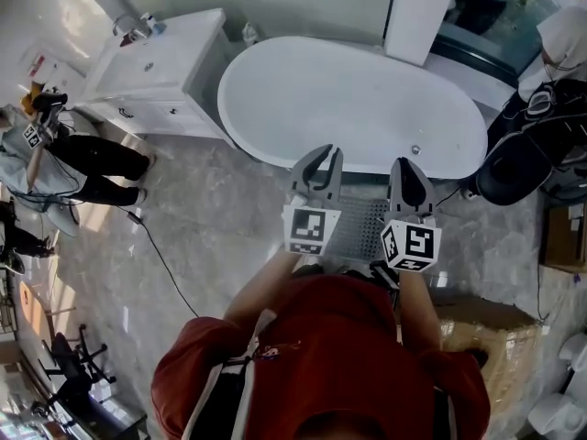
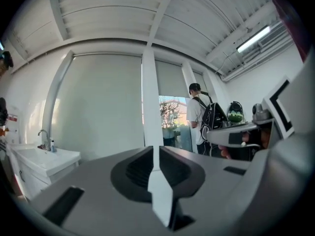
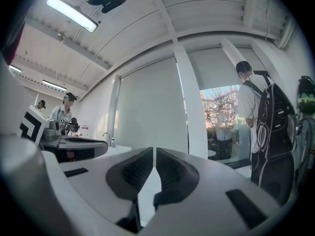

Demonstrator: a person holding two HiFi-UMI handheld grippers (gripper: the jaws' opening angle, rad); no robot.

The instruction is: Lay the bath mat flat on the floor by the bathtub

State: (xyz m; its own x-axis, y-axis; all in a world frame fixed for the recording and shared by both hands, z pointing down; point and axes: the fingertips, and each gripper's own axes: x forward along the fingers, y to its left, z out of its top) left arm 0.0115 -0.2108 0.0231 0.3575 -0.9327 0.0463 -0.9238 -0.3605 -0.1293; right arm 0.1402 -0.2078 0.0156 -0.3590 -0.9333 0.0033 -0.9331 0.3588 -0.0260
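Observation:
A white oval bathtub (image 1: 353, 104) stands at the top middle of the head view. On the floor just in front of it lies a grey textured bath mat (image 1: 362, 227), flat as far as it shows, partly hidden by my grippers and body. My left gripper (image 1: 321, 151) and right gripper (image 1: 408, 163) are held side by side above the mat, pointing level toward the tub. In the left gripper view the left gripper (image 2: 153, 149) is shut with nothing between its jaws. The right gripper (image 3: 154, 151) is likewise shut and holds nothing.
A white vanity with a sink (image 1: 156, 71) stands left of the tub. People (image 1: 73, 163) stand at the far left and a black cable (image 1: 160, 255) runs across the marble floor. Black bags (image 1: 532, 154) and a cardboard box (image 1: 486, 328) crowd the right. A white column (image 1: 420, 12) rises behind the tub.

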